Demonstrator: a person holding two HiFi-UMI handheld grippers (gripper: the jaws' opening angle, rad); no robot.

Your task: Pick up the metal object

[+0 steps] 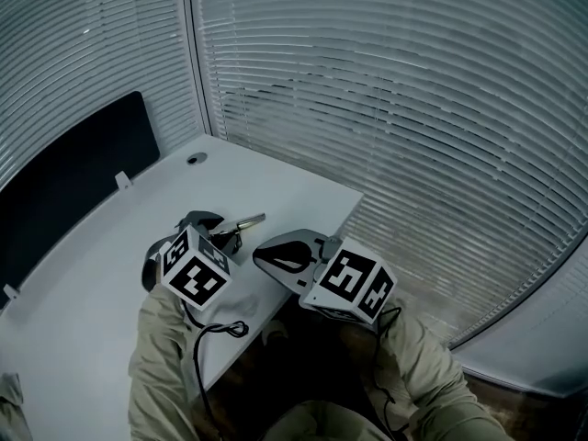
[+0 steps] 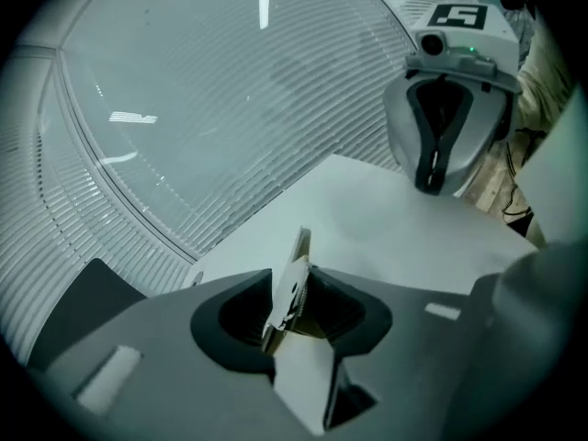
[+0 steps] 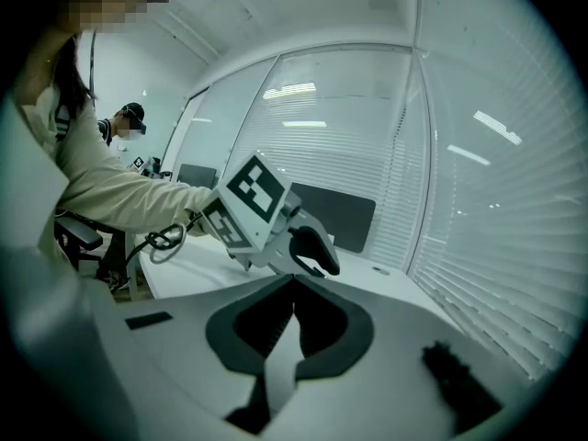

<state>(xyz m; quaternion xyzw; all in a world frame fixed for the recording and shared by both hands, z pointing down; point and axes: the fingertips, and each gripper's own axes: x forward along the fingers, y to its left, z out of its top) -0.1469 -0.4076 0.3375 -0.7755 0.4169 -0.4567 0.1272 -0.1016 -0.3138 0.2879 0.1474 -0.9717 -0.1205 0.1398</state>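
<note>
two grippers over the white table, the left one on the metal object

far left, a dark panel (image 1: pixel 73 177) stands along the table (image 1: pixel 110 265) edge. next comes the left gripper (image 1: pixel 225 232), held low over the tabletop near its front edge, with a black cable (image 1: pixel 197 338) trailing back from it along a beige sleeve (image 1: pixel 161 366). its jaws sit against the metal object (image 1: pixel 246 220) on both sides: a thin flat piece, standing on edge and tilted between the pads, its far end poking out past the fingertips above the table. just beside it to the right, the right gripper (image 1: pixel 276 257) hovers at the table's corner, pointing toward the left one. its jaws are together at the tips, with nothing between them. closed blinds (image 1: pixel 386 90) fill the curved wall behind and to the right.
</note>
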